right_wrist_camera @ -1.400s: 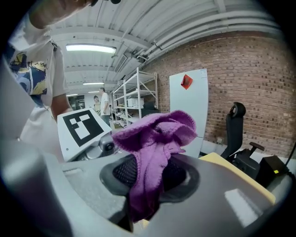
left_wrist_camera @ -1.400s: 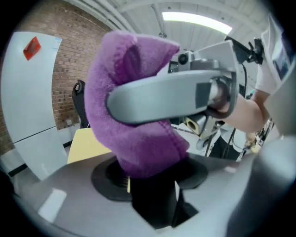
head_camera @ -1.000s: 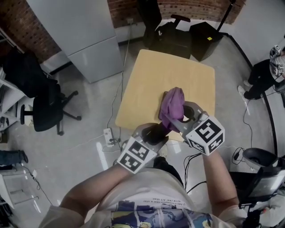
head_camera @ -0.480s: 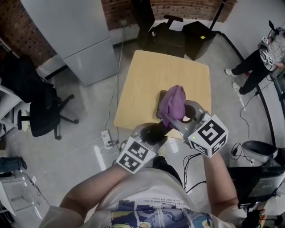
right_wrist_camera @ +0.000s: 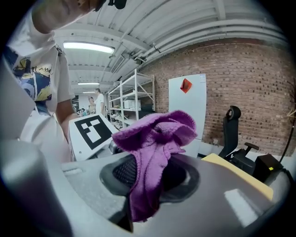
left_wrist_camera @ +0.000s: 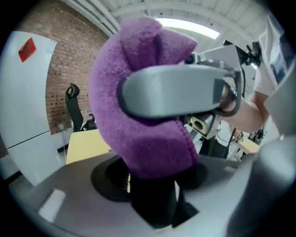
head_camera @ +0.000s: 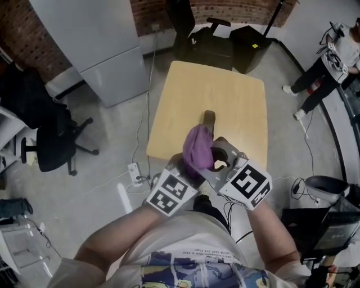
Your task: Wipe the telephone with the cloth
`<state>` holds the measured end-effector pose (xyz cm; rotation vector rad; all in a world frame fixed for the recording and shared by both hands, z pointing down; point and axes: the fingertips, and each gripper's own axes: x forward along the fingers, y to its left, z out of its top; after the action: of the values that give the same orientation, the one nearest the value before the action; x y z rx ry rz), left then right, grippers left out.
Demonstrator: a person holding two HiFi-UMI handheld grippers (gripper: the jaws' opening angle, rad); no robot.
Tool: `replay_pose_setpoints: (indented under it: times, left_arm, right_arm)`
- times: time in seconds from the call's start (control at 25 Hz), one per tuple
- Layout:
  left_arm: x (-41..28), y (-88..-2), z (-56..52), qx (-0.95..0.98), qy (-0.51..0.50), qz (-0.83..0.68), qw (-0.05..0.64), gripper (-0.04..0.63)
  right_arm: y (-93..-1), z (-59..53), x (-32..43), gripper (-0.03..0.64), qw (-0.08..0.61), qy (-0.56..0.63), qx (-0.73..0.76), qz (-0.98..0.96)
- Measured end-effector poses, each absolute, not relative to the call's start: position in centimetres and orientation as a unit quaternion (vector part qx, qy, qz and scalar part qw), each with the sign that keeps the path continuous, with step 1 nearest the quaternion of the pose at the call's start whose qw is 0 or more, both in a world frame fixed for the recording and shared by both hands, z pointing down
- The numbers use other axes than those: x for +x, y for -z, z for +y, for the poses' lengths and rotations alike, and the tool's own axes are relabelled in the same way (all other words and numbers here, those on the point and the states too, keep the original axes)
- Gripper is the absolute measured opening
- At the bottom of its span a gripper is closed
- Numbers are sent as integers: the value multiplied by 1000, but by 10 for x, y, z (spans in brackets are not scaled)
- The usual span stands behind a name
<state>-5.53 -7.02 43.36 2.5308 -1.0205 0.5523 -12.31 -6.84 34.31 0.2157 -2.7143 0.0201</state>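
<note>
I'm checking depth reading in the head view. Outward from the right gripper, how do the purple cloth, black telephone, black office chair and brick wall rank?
1. The purple fuzzy cloth, in the right gripper's jaws.
2. The black telephone, just ahead, poking from under the cloth.
3. The black office chair, beyond the light wooden table's far edge.
4. The brick wall, behind that chair.

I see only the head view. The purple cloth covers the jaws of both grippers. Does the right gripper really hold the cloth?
Observer: Yes. In the right gripper view the right gripper is shut on the cloth, which is pinched between its jaws.
Operator: And what is in the left gripper?
Observer: In the left gripper view the left gripper is clamped on the black telephone, and the cloth lies draped over it.
</note>
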Motion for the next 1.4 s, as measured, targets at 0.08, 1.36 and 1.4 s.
replay_pose_setpoints:
  times: [0.08,1.36,1.4]
  left_arm:
    - [-59,-432,-69,895,-193,-360,176,256]
    - [-90,-430,-44,898,-166,-359,191,256]
    - [-92,-429,-44,898,-165,-360,190,256]
  right_arm:
    - [-343,-73,-119,110,212,-5,89,-973]
    - [-330,-37,-135,110,221,22,89,-971]
    - [-331,-40,-133,110,221,20,95,-971]
